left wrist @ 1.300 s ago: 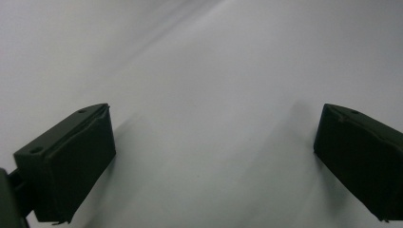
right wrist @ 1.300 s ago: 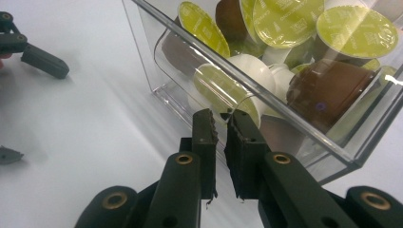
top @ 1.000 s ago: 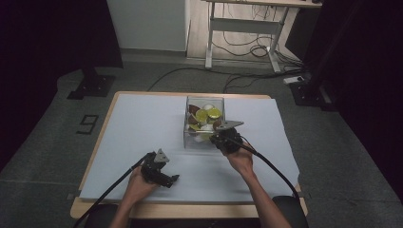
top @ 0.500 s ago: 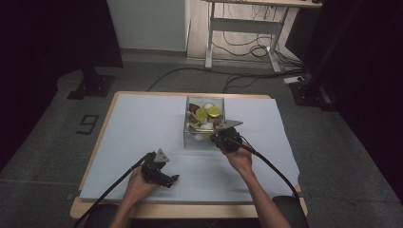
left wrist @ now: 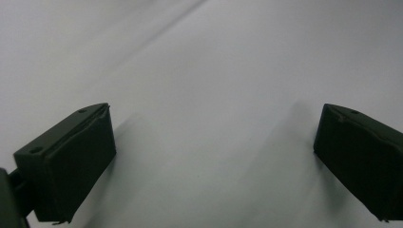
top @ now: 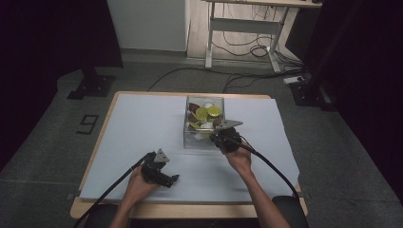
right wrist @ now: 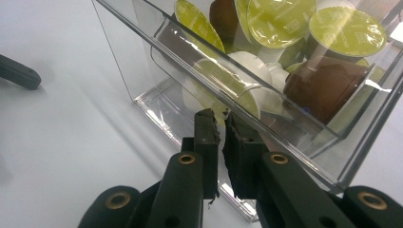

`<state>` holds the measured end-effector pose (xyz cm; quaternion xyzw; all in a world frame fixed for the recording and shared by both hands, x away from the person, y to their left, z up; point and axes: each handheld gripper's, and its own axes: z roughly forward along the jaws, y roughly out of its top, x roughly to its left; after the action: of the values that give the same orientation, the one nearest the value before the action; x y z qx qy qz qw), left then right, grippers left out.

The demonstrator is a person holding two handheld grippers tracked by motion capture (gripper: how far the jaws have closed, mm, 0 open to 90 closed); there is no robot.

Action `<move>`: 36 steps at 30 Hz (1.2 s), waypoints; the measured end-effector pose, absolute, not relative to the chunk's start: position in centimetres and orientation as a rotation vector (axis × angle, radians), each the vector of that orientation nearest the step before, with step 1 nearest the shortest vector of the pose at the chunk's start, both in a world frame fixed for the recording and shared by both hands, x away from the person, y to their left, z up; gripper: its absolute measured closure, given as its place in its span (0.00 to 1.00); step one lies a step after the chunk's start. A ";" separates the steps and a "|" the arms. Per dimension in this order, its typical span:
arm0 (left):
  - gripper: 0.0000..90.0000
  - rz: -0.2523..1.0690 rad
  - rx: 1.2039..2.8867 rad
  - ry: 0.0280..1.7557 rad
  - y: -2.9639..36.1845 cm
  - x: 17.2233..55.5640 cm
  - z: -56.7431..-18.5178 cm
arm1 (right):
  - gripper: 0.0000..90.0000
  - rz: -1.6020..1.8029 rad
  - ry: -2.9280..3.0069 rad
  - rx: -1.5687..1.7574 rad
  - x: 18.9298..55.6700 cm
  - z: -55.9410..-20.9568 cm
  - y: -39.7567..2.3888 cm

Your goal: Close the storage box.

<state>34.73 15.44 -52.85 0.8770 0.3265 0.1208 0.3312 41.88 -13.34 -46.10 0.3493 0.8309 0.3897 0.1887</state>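
Your right gripper (right wrist: pixel 221 121) sits at the near wall of the clear square plastic box (top: pixel 190 140), which stands near the middle of the pale grey worktop (top: pixel 133 123), a little toward its far edge. Its two black fingers (right wrist: pixel 205 142) are pressed together, with nothing visibly between them, and their tips rest right against the box's lower front wall in the right gripper view. Inside the box lie round coffee capsules: some with yellow-green foil lids (right wrist: pixel 347 31), some brown (right wrist: pixel 323 90) and some white (right wrist: pixel 259 95), heaped loosely against one another. Your left gripper (top: pixel 159 171) rests low over the worktop near its front edge, well apart from the box and to its left. In the left gripper view its fingers (left wrist: pixel 71 161) stand wide apart, with bare worktop between them. A black cable (top: pixel 271 166) trails back from your right gripper along your forearm.
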 end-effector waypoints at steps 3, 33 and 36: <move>0.00 0.316 2.292 0.853 15.4 34.7 -52.8 | 0.92 1.094 2.337 0.982 41.8 -46.1 -13.3; 0.00 0.314 2.293 0.854 15.5 34.7 -52.9 | 0.50 1.037 2.389 0.910 40.5 -45.6 -13.4; 0.00 0.314 2.292 0.854 15.5 34.7 -52.9 | 0.44 1.035 2.399 0.906 40.3 -45.6 -13.5</move>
<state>34.74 15.46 -52.86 0.8769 0.3268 0.1203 0.3313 40.35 -13.46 -45.58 0.3217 0.8522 0.3677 0.1872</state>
